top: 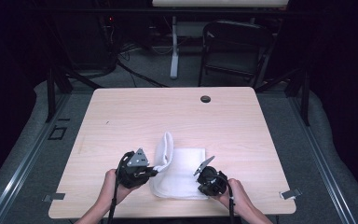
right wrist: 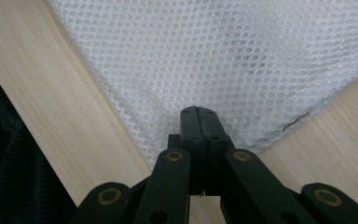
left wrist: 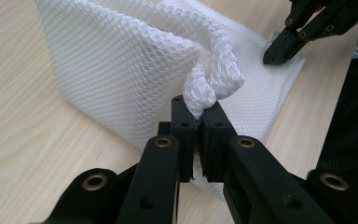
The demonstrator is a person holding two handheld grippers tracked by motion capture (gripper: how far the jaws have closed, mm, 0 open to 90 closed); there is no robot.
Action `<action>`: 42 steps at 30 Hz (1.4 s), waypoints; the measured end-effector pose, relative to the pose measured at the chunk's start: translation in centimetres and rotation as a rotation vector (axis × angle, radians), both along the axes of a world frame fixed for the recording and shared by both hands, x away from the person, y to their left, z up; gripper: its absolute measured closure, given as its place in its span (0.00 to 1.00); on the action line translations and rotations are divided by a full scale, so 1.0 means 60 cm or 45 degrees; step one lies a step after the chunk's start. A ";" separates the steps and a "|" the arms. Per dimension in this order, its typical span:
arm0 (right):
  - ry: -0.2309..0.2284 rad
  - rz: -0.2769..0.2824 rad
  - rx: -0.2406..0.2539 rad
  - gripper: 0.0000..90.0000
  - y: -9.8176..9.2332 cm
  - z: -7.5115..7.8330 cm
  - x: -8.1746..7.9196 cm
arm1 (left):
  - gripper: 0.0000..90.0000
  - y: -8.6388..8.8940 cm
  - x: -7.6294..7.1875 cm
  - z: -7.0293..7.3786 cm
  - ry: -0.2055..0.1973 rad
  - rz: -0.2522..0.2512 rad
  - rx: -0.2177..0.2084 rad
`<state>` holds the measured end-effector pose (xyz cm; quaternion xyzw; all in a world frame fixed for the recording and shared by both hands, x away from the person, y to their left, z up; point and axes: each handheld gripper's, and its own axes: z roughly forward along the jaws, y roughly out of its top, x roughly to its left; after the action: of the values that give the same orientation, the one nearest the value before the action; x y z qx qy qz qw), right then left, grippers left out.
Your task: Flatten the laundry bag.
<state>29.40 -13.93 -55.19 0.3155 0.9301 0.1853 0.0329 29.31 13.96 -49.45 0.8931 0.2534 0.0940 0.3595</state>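
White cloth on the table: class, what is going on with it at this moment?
A person works a white mesh cloth on a wooden table with a claw in each hand. The left claw is shut on a bunched fold, lifting that side off the table. The right claw is shut at a corner of the cloth that lies flat.

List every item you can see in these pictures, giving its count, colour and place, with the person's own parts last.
mesh cloth: one, white, near middle of the table, left edge lifted and bunched
table: one, light wood, centre
cable hole: one, dark, far side of the table
folding chair: one, black, beyond the table
left gripper: one, black, shut on the bunched cloth
right gripper: one, black, shut at the cloth's corner
hands: two, at the near edge
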 end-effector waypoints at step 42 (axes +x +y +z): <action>0.033 -0.080 -0.032 1.00 -0.049 0.003 0.018 | 0.94 0.033 0.004 -0.047 0.141 0.138 0.156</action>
<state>30.49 -16.89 -55.00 0.3467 0.9223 0.1682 0.0305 29.53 15.92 -52.27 0.9022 0.3147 0.0792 0.2841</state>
